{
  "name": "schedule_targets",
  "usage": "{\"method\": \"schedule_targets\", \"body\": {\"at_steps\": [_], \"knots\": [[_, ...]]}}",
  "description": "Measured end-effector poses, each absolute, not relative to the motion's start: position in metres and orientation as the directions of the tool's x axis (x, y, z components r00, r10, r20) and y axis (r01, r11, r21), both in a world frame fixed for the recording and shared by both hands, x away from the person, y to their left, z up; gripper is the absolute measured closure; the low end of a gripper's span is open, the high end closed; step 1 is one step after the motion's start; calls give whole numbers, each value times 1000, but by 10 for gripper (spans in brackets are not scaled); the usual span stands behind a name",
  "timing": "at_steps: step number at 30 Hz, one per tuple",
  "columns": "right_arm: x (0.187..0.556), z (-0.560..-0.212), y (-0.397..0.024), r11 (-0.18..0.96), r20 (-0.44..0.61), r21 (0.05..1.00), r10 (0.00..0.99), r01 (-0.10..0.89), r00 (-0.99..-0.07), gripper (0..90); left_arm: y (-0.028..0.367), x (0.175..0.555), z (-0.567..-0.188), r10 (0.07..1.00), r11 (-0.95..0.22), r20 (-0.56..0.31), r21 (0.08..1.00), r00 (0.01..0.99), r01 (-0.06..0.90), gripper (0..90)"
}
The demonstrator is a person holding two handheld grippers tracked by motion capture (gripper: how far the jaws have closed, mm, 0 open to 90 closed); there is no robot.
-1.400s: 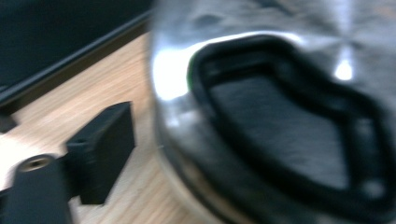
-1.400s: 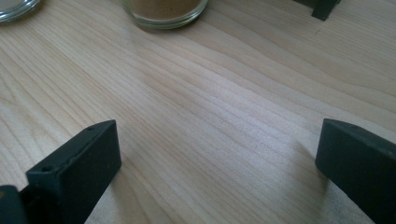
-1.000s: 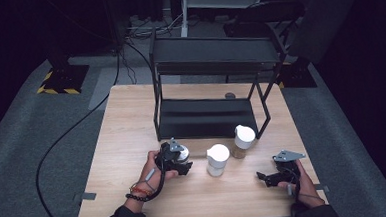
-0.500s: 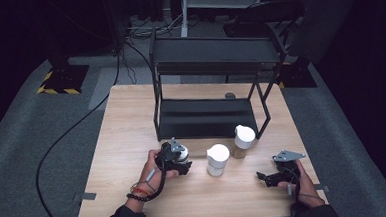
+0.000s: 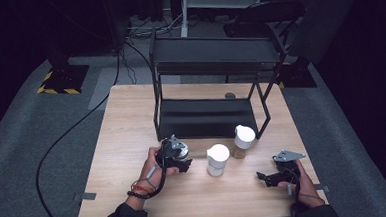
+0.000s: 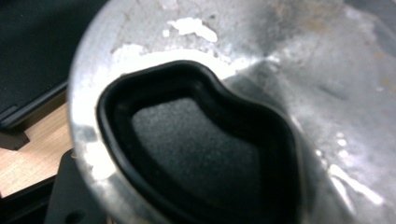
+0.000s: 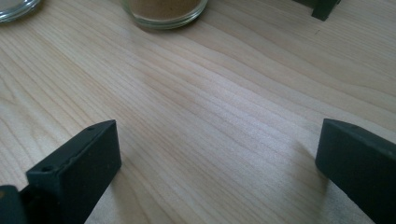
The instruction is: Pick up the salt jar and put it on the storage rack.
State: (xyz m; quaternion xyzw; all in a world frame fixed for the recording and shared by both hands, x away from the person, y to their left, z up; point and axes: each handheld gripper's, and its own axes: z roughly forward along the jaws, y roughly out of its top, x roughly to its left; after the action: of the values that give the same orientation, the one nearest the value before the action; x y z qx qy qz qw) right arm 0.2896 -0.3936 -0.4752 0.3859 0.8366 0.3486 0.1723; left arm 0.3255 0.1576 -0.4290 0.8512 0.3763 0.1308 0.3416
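Note:
My left gripper [image 5: 180,161] lies at the table's front left, shut on a round metal-topped container [image 5: 175,148]. In the left gripper view its scuffed silver top [image 6: 299,93] is very close, with a black rubber-rimmed opening [image 6: 196,154] in it. Part of one black jaw shows at the lower left under it. To its right stand two white-lidded jars, one [image 5: 217,160] nearer and one [image 5: 243,140] with brown powder. My right gripper [image 5: 267,177] rests at the front right, open, its jaws [image 7: 215,154] wide apart over bare wood.
A black two-level metal rack [image 5: 208,62] stands on the far half of the wooden table [image 5: 126,122]. The brown-powder jar's base [image 7: 164,11] and another glass base [image 7: 14,7] lie ahead of the right gripper. A black cable [image 5: 67,140] runs across the floor at left.

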Motion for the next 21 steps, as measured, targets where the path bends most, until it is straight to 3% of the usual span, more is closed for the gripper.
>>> {"method": "schedule_targets", "body": {"at_steps": [21], "knots": [[290,-475,-394,459,-19,716,766,526,-643,1,146,350,-410,774,-451,-17,687,633,570,301]]}}
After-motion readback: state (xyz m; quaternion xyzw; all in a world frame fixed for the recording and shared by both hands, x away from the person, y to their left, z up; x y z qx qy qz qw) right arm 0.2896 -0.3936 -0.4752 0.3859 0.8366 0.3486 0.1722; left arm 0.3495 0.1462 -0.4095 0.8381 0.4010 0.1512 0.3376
